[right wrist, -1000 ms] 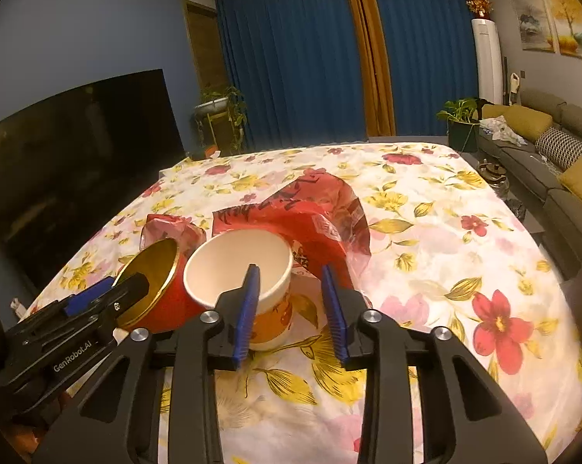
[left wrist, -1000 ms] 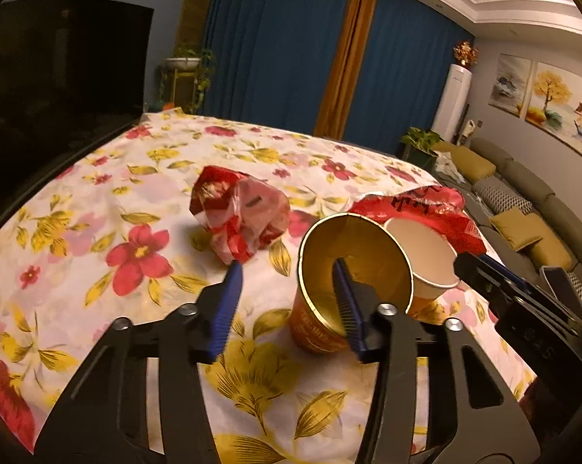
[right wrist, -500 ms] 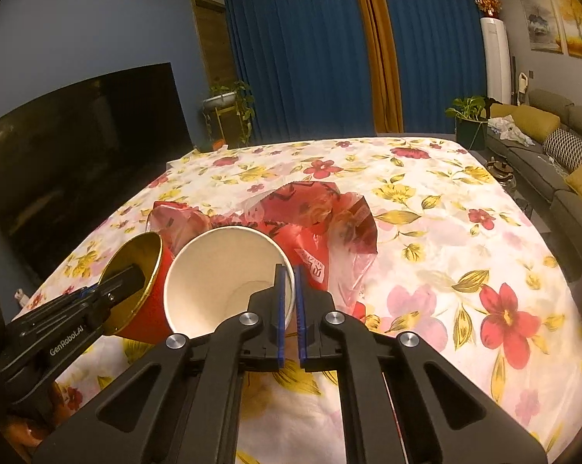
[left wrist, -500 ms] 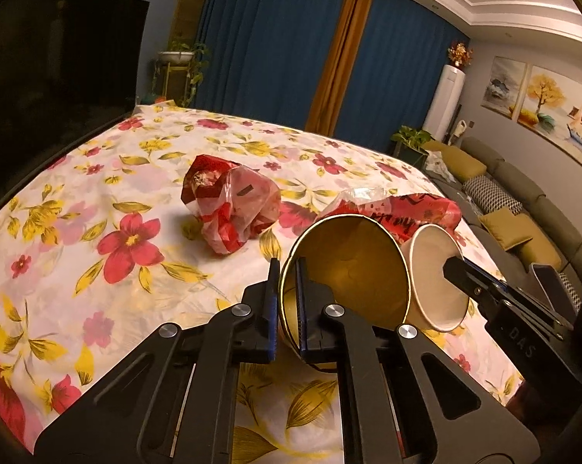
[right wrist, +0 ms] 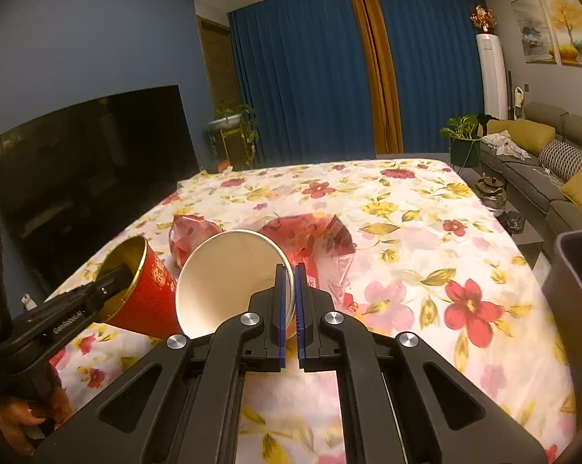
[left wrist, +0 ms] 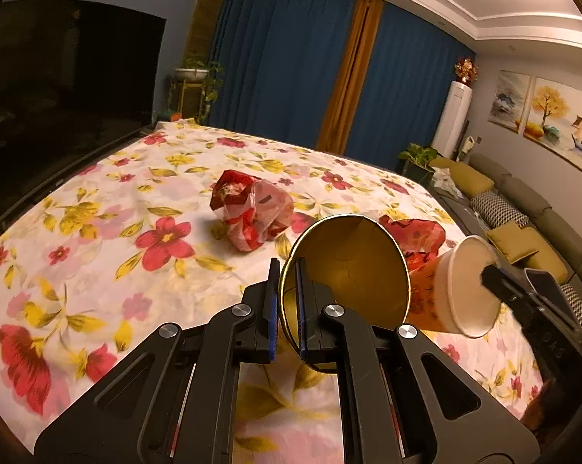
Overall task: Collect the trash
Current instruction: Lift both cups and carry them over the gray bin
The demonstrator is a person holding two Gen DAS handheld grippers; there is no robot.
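Red cup [left wrist: 349,270] pinched by left claw [left wrist: 285,305]; white cup [right wrist: 229,274] by right claw [right wrist: 290,309]

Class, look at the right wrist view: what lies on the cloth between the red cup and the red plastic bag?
The white cup, gripped by its rim in the right gripper.

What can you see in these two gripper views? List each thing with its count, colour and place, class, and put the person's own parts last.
Cup with gold lining: 1, red outside, lifted and tilted, rim pinched.
Paper cup: 1, white inside, tilted, rim pinched.
Crumpled bag: 1, red and clear, mid table.
Flattened bag: 1, red, behind the cups.
Tablecloth: 1, white with red and yellow flowers.
Bin: 1, dark, right edge.
Television: 1, black, left.
Curtains: blue, far wall.
Sofa: 1, grey-green, right.
Left gripper: shut on gold-lined cup.
Right gripper: shut on paper cup.
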